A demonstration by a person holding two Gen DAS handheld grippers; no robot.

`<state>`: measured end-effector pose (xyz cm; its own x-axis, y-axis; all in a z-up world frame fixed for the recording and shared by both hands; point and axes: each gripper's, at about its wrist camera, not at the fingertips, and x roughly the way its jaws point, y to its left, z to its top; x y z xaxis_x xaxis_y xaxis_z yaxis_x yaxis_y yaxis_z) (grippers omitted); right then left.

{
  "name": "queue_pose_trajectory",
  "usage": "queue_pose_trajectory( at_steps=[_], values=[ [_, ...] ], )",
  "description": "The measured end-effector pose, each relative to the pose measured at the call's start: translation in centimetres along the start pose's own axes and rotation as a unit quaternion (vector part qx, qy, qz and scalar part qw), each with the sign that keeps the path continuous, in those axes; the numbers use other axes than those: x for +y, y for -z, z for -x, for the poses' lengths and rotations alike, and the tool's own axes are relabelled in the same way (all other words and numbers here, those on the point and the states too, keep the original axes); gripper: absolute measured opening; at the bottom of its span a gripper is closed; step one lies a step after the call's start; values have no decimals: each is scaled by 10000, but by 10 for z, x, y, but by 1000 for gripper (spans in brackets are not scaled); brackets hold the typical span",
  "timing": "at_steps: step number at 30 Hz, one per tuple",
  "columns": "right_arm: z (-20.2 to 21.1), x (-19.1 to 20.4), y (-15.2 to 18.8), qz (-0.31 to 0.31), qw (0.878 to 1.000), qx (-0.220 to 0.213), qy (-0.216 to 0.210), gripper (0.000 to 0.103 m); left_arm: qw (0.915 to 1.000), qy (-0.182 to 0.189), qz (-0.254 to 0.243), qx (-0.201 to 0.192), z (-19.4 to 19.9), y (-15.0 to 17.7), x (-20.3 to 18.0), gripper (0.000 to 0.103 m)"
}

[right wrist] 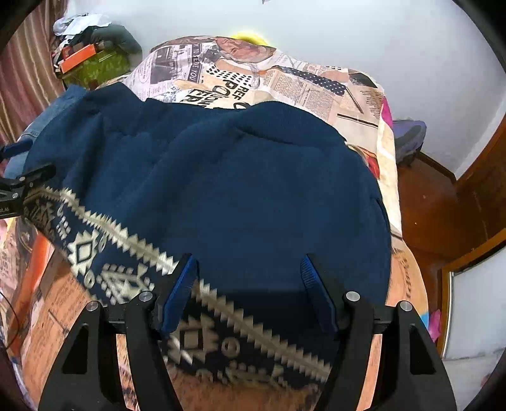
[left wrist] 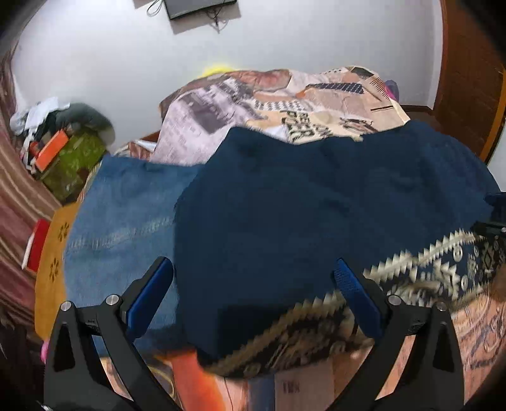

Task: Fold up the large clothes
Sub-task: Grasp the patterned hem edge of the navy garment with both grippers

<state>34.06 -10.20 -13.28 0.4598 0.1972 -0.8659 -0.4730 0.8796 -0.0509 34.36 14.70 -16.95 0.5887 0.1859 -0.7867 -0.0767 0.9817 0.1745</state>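
Your left tool (left wrist: 253, 303) is spread wide, its blue pads well apart, with nothing clamped between them. Your right tool (right wrist: 249, 294) is likewise wide open and grips nothing; the navy garment (right wrist: 221, 177) lies below and between its fingers.

That garment is a dark blue fleece-like piece spread on the bed, over a newspaper-print bedsheet (right wrist: 284, 85). It fills the centre of both frames. A patterned band (right wrist: 132, 262) of cream zigzags and diamonds runs along its near edge; in the right wrist view the band crosses from middle left down to the lower centre, and in the left wrist view it (left wrist: 411, 272) runs from the lower centre up to the right edge. The band is blurred in both views. The blue surface shows soft ridges and shallow folds near its far edge.

Only your left wrist view shows the lighter blue denim cloth (left wrist: 126, 215) lying just left of the navy garment, partly under it, with a mustard cloth (left wrist: 53, 253) at its left. At the top of that frame hangs a dark screen (left wrist: 199, 8) on the wall.

Only your right wrist view shows the wooden floor (right wrist: 427, 205) at the right and a purple bundle (right wrist: 408, 136) beside the bed's far corner. It also catches your left tool (right wrist: 22, 186) at the left edge, next to the band's end.

Both views show the clutter pile (left wrist: 60, 139) at upper left.
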Motion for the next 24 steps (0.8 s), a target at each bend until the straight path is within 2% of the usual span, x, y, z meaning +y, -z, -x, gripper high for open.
queue_pose_trajectory(
  at_steps=[6,13,18,21,24],
  values=[
    [22,-2,15,-198,9998,-38,-49,65,9995,-57,302,65,24,28,26,103],
    [58,4,22,-174,9992,-348,89,65,9936,169,1112,-92,57,53,65,103],
    [73,12,24,-154,9984,-539,81,65,9784,858,1877,-110,58,70,80,103],
    [68,17,23,-108,9985,-530,-2,65,9663,1150,2301,-139,46,84,82,103],
    [55,21,23,-130,9991,-409,-50,65,9507,1629,2637,-40,22,95,77,103]
  ],
)
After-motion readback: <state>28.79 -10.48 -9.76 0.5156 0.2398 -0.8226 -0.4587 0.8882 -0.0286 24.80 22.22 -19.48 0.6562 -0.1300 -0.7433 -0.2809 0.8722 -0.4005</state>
